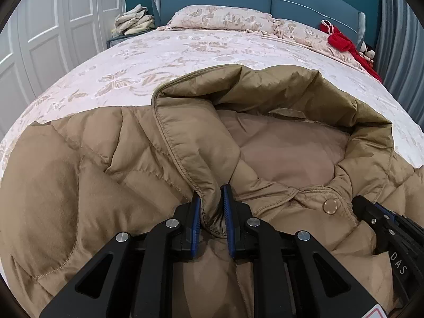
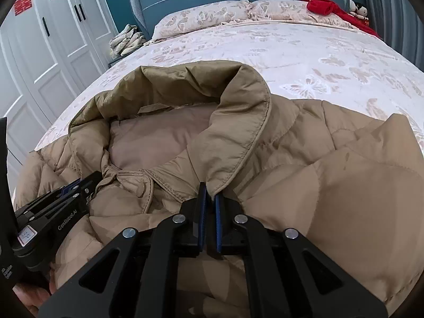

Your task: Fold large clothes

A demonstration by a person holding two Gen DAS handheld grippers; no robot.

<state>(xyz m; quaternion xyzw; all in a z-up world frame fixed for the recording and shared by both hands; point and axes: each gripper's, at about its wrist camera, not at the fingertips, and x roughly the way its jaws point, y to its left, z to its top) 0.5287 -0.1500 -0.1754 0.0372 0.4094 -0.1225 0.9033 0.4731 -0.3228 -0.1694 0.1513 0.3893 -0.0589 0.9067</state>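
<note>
A tan quilted down jacket (image 1: 87, 175) lies front-up on the bed, hood (image 1: 265, 92) spread toward the headboard. It also shows in the right wrist view (image 2: 331, 175). My left gripper (image 1: 211, 198) is shut on the left edge of the hood where it meets the collar. My right gripper (image 2: 209, 193) is shut on the hood's right edge tip. The right gripper shows at the right of the left wrist view (image 1: 356, 201), the left gripper at the left of the right wrist view (image 2: 88, 179). A snap button (image 1: 330, 207) sits at the collar.
The bed (image 1: 159, 53) has a pale floral cover and pillows (image 1: 220, 17) at a blue headboard. A red garment (image 1: 341, 41) and small dolls lie at the far right. A pile of folded cloth (image 1: 133, 21) sits on a nightstand. White wardrobe doors (image 2: 53, 39) stand left.
</note>
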